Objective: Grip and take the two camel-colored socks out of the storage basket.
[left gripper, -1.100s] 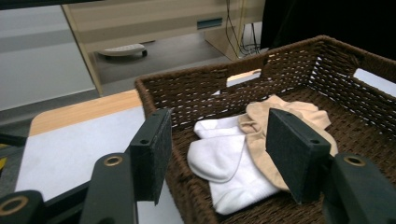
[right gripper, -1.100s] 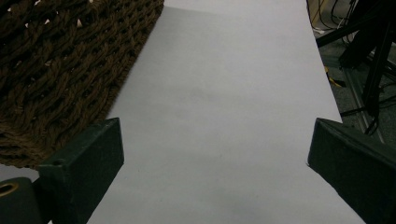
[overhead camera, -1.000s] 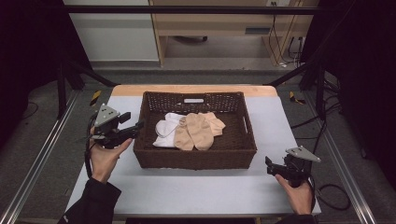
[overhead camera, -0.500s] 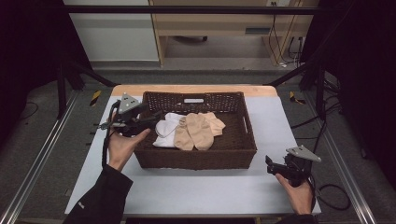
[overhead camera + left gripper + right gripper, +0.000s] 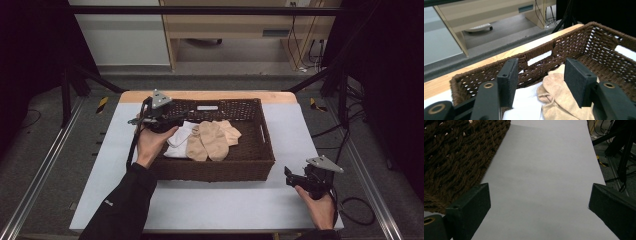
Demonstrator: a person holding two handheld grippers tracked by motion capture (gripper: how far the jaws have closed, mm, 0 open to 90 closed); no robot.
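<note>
A brown wicker basket (image 5: 260, 150) stands mid-table and holds beige socks (image 5: 212, 140) and a white cloth (image 5: 177, 142). My left gripper (image 5: 172, 125) hangs over the basket's left end, above the white cloth. In the left gripper view its jaws have just been closing a little but still stand apart, with the beige sock (image 5: 559, 97) and white cloth (image 5: 526, 100) lying below the left gripper (image 5: 544, 85), untouched. My right gripper (image 5: 289, 176) rests near the table's front right corner. In its own view the right gripper (image 5: 539, 205) is wide open over bare white table.
The white table top (image 5: 210, 205) has free room in front of the basket and on both sides. The basket wall (image 5: 456, 152) lies just left of my right gripper. A wooden strip (image 5: 220, 95) runs along the table's far edge, with a metal frame rail (image 5: 45, 165) at the left.
My left gripper has moved right, from beside the basket's left wall to over its left end above the cloths. The right gripper has stayed put.
</note>
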